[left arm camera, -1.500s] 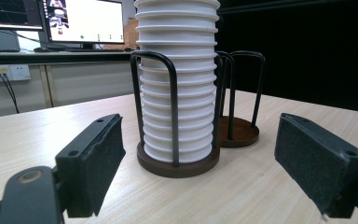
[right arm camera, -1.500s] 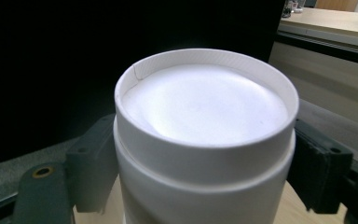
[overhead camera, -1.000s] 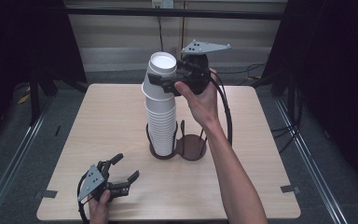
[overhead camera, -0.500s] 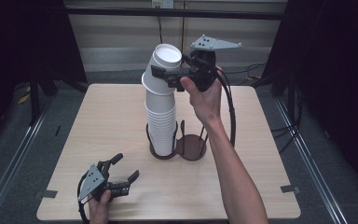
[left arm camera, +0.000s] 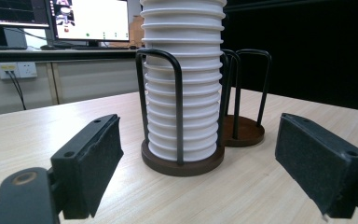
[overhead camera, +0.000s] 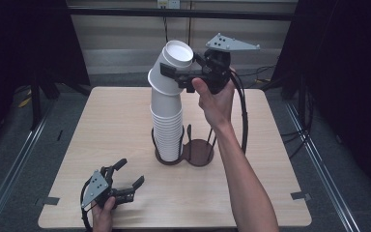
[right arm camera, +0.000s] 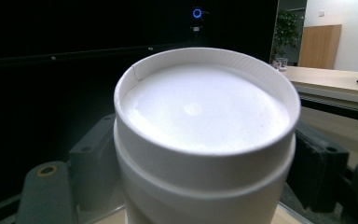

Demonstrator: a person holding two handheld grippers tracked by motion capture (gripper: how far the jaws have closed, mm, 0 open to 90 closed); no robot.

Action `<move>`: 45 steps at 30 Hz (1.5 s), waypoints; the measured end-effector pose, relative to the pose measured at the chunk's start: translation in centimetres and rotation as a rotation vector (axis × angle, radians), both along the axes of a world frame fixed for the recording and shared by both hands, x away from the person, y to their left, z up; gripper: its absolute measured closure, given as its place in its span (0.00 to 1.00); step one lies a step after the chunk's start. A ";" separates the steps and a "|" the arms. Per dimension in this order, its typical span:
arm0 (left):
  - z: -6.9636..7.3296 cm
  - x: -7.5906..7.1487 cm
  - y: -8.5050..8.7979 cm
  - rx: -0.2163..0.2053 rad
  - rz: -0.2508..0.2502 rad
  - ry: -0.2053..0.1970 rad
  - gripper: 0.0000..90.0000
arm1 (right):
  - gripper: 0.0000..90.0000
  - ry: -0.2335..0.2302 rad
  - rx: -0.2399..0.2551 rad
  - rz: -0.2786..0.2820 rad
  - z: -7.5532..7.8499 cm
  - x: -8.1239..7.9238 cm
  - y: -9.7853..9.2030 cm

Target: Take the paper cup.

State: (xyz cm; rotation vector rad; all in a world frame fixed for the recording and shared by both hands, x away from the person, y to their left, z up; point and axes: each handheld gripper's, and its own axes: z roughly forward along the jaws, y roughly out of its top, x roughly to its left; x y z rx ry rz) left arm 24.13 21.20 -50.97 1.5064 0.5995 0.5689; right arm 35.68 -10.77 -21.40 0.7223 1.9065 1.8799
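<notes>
High view looks down on a light wooden table (overhead camera: 101, 125) with a tall stack of white paper cups (overhead camera: 166, 130) standing upside down near its middle. The stack sits in one ring of a dark brown cup holder (overhead camera: 198, 153) with thin black bars, and the other ring just beside it is bare. The right gripper (overhead camera: 186, 77) is up high at the top of the stack, and its two black jaws squeeze the top cups (overhead camera: 173, 65) from both sides. Those top cups lean over toward the gripper, while the cups lower down stand straight. Right gripper view shows the white round bottom of the top cup (right arm camera: 205, 112) very close, with a black pad (right arm camera: 319, 163) tight against each side of it. The left gripper (overhead camera: 125, 182) rests low near the front left corner of the table, well apart from the stack. Its jaws have just been opening a bit, and they stand apart with nothing between them. Left gripper view shows its two black pads (left arm camera: 91, 158) spread wide, with the stack of cups (left arm camera: 182, 79) and the holder (left arm camera: 182, 161) on the table past them.
</notes>
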 end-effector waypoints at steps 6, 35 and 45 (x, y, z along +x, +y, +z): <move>0.0 -0.1 0.0 -0.003 0.000 0.004 0.16 | 0.24 -0.002 0.020 0.006 0.1 -0.4 -0.6; 0.0 0.0 0.0 0.005 -0.009 -0.005 0.17 | 0.24 -0.008 0.051 -0.008 -1.5 -4.2 -5.4; 0.0 0.0 -0.1 -0.007 -0.005 0.010 0.17 | 0.24 0.002 0.045 -0.015 -3.0 -5.5 -6.6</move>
